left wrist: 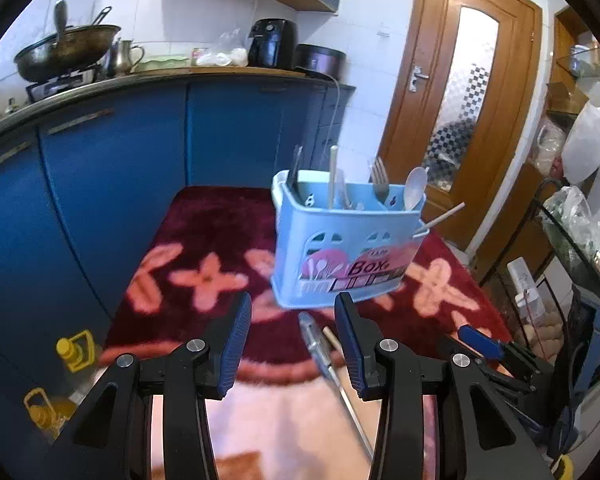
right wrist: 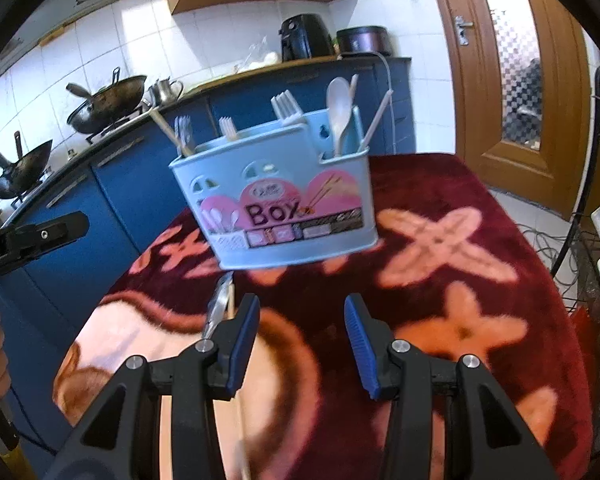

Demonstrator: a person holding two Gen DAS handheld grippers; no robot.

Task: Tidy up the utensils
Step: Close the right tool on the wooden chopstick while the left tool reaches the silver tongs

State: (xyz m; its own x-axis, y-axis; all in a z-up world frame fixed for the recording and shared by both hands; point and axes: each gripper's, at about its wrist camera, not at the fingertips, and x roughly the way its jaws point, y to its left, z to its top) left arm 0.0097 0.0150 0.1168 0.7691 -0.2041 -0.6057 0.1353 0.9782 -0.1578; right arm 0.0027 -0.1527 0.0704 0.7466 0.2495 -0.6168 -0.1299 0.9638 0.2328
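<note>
Red rug (left wrist: pixel 204 216), spoon (left wrist: pixel 316 344) pointing at caddy (left wrist: pixel 340 240)

We see both fisheye views bright with daylight from the door's glass pane (left wrist: pixel 456 92); edges bend into black corners, and the blanket (right wrist: pixel 460 280) looks blurred.

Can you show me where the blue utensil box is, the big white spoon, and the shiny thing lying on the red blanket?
blue utensil box (right wrist: pixel 284 208), right wrist view, on its front label.
white spoon (right wrist: pixel 339 98), right wrist view, on its bowl.
metal utensil (left wrist: pixel 314 342), left wrist view, on its near end on the blanket.
</note>
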